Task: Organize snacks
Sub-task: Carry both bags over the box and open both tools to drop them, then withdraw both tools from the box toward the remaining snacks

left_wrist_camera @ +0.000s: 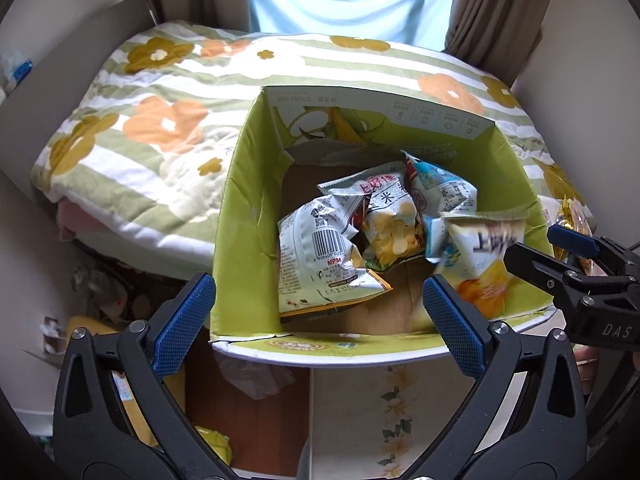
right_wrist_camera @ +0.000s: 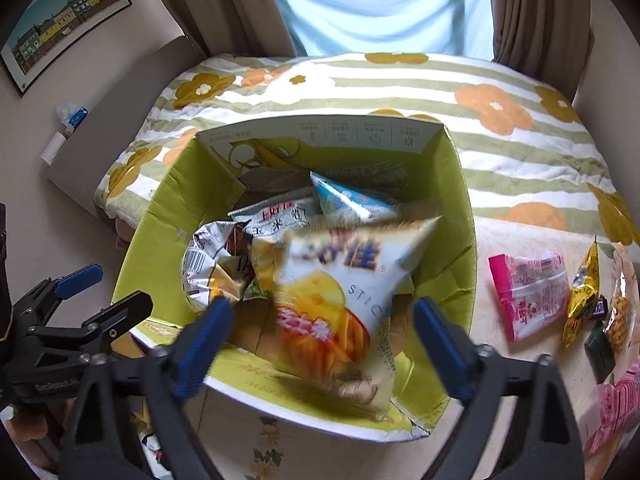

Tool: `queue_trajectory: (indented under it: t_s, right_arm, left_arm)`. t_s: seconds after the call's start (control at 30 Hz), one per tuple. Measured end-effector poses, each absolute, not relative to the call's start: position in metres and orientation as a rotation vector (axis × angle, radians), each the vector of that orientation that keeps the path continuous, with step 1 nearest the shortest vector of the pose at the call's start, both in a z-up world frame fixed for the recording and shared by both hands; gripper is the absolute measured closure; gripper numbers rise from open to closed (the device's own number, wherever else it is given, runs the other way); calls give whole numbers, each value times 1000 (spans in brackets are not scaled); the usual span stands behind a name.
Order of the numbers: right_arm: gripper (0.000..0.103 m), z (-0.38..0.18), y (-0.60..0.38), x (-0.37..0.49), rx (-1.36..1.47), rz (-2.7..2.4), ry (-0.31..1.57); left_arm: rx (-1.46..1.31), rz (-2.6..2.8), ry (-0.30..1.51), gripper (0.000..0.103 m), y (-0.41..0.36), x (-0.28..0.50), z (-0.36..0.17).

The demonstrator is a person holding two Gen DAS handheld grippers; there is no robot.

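A green cardboard box (left_wrist_camera: 236,184) (right_wrist_camera: 152,240) stands open on the table edge. It holds several snack bags: a silver bag with a barcode (left_wrist_camera: 320,256), a corn chip bag (left_wrist_camera: 392,224) and a blue bag (left_wrist_camera: 444,188). My left gripper (left_wrist_camera: 318,292) (right_wrist_camera: 116,286) is open above the box's near wall, nothing between its fingers. My right gripper (right_wrist_camera: 324,308) (left_wrist_camera: 536,246) is open over the box's right side. A white and yellow stick snack bag (right_wrist_camera: 340,292) (left_wrist_camera: 484,264) shows blurred just beyond its spread fingers, inside the box, and neither pad touches it.
Right of the box on the cream tablecloth (right_wrist_camera: 500,392) lie a pink packet (right_wrist_camera: 528,292), a gold packet (right_wrist_camera: 584,292) and small dark candies (right_wrist_camera: 600,344). A floral striped quilt (left_wrist_camera: 160,120) covers the bed behind the box. Clutter lies on the floor at lower left.
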State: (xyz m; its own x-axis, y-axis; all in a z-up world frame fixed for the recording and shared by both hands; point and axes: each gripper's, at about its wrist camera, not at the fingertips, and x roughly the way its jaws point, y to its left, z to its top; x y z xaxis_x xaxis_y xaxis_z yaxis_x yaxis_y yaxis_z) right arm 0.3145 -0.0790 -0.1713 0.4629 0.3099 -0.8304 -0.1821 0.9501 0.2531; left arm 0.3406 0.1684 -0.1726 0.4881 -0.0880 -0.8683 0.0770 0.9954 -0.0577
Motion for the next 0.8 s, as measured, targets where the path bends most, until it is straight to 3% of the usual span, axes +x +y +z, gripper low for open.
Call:
queue_trajectory:
  t_s: [0.27, 0.8]
  right_arm:
    - [5, -180, -90, 308, 226, 302, 1114]
    - [5, -160, -117, 279, 230, 190, 1015]
  left_arm:
    - [-8, -93, 1049, 0, 165, 333, -172]
    - [90, -186, 985, 0, 131, 327, -163]
